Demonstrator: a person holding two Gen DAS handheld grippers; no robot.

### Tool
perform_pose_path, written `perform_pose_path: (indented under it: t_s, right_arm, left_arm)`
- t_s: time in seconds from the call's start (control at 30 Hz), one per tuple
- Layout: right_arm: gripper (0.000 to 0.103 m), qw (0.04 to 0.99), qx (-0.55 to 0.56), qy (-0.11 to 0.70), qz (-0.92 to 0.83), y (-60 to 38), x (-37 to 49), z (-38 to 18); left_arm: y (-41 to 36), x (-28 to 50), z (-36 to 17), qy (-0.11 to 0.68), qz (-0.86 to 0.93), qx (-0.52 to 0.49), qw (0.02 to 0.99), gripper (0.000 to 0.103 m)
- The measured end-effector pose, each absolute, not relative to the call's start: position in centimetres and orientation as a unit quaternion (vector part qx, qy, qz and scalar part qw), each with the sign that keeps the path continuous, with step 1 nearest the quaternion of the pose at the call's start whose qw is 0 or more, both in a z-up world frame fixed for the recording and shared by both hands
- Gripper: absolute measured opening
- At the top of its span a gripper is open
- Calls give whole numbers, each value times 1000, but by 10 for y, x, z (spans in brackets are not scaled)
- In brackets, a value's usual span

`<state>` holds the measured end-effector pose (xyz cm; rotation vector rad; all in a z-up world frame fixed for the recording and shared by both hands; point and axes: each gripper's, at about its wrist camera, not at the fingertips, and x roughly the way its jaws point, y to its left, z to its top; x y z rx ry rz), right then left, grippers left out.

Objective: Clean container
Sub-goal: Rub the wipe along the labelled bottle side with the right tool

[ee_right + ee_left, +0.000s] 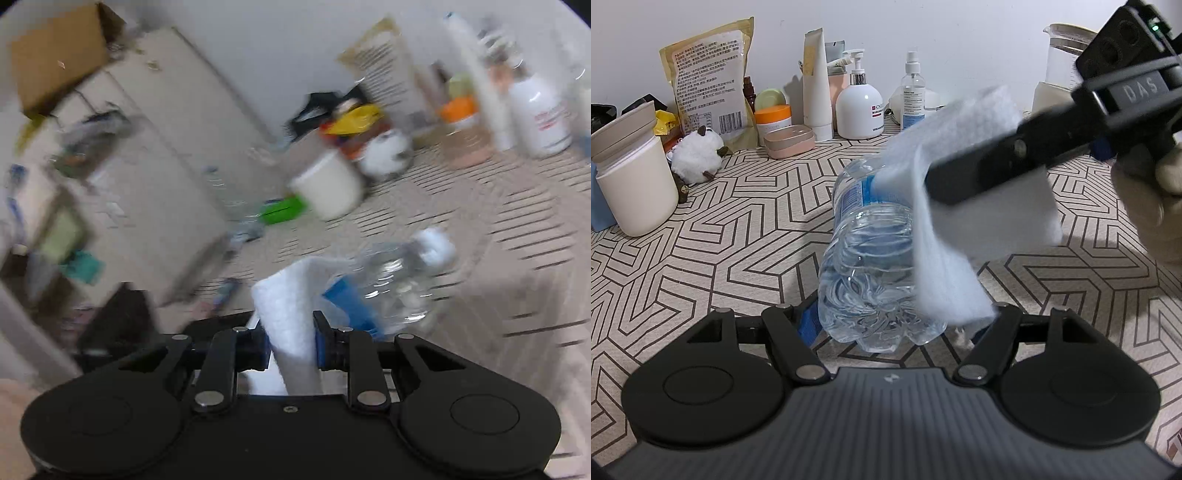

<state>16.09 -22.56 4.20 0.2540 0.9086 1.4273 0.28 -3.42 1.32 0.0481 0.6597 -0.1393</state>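
Bottle: a clear ribbed plastic water bottle with a blue label (875, 254) is held lying on its side above the bench covered in a beige cloth with dark geometric lines (738, 236). Its base end is gripped between the fingers of the left gripper (886, 325), which are clenched against its two sides; its neck end is pointed away toward the wall.

A white folded wiping cloth (960, 206) is draped over the upper right side of the bottle and is pressed against it. The cloth is pinched between the closed fingers of the right gripper (290, 339), seen in the left wrist view as a black arm entering from right of the bottle (993, 173). In the right wrist view the cloth (288, 314) is seen clamped between the blue pads, with the bottle (395, 280) just beyond it; this view is strongly motion-blurred.

Behind the bottle, along the wall, a white pump dispenser bottle (858, 107), a clear spray bottle (913, 92) and a tall white tube (816, 85) are stood. Left of the bottle, a cream cylindrical lidded canister (635, 177) and a white fluffy sheep toy (698, 155) are noted. Right of the bottle, near the wall, a glass measuring jug (1062, 55) is partly hidden by the right gripper.
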Motion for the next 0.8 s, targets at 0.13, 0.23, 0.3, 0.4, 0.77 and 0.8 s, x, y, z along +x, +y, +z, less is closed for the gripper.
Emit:
perform_pose_path:
  t_s: [0.13,0.23,0.3,0.4,0.77,0.8]
  right_arm:
    - [24,672,90,393,621,-222,158,41]
    - [22,698,69,389,597,-222,160,40]
    - [26,718,53,395,571,-222,166,37]
    - [36,734,52,405,542,-225,174,33]
    - [29,748,7,420,514,-220,170,23]
    - [29,747,0,419,516,-218,167,23]
  left_arm:
    - [-34,3,13,324,-69,24,943,72]
    - [-35,3,13,323,-69,23,944,72]
    - [-36,3,13,323,-69,23,944,72]
    - [-36,3,13,323,-69,23,944,72]
    - [-35,3,14,323,-68,24,944,72]
    - [-35,3,14,323,-69,24,944,72]
